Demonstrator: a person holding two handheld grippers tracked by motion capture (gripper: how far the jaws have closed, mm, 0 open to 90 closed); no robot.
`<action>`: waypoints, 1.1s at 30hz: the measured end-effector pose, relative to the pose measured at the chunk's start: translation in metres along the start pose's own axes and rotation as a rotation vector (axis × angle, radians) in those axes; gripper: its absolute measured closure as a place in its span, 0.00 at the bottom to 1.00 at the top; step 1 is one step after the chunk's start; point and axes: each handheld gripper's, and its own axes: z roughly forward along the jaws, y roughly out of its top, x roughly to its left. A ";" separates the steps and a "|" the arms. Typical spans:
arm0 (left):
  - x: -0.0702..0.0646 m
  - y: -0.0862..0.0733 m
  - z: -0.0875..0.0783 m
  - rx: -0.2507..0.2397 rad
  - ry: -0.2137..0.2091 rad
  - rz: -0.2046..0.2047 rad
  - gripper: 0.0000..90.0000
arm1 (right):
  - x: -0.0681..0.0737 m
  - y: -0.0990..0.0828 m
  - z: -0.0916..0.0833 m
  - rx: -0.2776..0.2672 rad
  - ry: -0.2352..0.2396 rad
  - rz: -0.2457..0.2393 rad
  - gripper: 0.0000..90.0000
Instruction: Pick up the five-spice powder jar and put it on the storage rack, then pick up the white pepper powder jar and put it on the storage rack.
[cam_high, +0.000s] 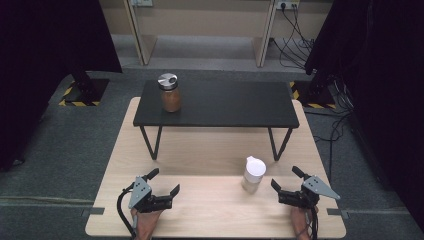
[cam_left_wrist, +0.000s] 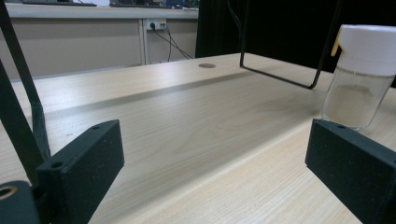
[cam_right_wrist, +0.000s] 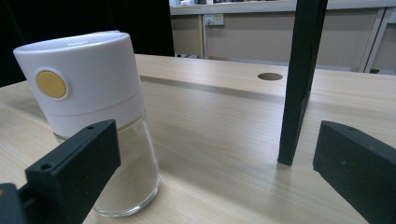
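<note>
A clear glass shaker with a white cap stands upright on the wooden table, front right of centre; it also appears as the shaker and the shaker, whose cap carries a yellow dot. My right gripper rests open just right of it, and the shaker sits just beyond and partly behind its left jaw. My left gripper lies open near the front left, nothing between its jaws. A jar of brown powder with a metal lid stands on the left end of the black shelf.
The black shelf stands on thin wire legs across the back of the wooden table. One leg rises close ahead of my right gripper. Cables trail on the grey floor at the back right.
</note>
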 end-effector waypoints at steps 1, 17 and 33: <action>0.000 0.000 0.000 0.005 -0.002 -0.002 0.04 | 0.000 0.000 0.000 0.000 0.000 0.000 0.01; -0.001 0.001 0.002 0.013 -0.004 0.005 0.04 | 0.000 0.000 0.000 0.002 0.004 0.000 0.01; 0.000 0.001 0.002 0.013 -0.005 0.004 0.04 | -0.001 -0.001 0.000 -0.002 0.006 0.004 0.01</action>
